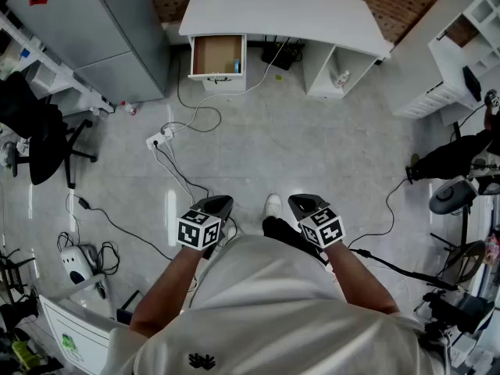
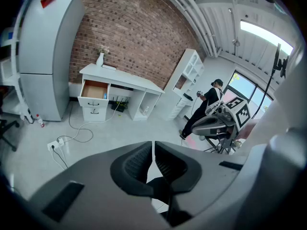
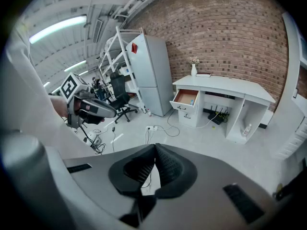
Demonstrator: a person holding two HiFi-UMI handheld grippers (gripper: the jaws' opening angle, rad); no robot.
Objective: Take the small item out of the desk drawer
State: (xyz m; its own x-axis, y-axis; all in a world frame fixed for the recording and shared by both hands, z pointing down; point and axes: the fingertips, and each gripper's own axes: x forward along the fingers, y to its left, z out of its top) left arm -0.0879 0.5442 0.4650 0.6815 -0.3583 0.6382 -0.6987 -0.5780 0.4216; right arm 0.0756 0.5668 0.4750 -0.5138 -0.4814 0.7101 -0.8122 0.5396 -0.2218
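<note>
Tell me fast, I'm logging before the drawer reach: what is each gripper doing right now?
Left gripper: closed, holding nothing.
Right gripper: closed, holding nothing.

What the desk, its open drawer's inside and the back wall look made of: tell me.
Desk: white, smooth, matte; probably painted or laminated board.
Drawer inside: bare brown panel, likely wood or fibreboard.
Back wall: red-brown brick, mortar joints visible.

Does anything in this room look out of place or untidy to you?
The top drawer of the desk stands pulled open. A power strip with loose cables lies on the floor before it, a possible trip risk.
</note>
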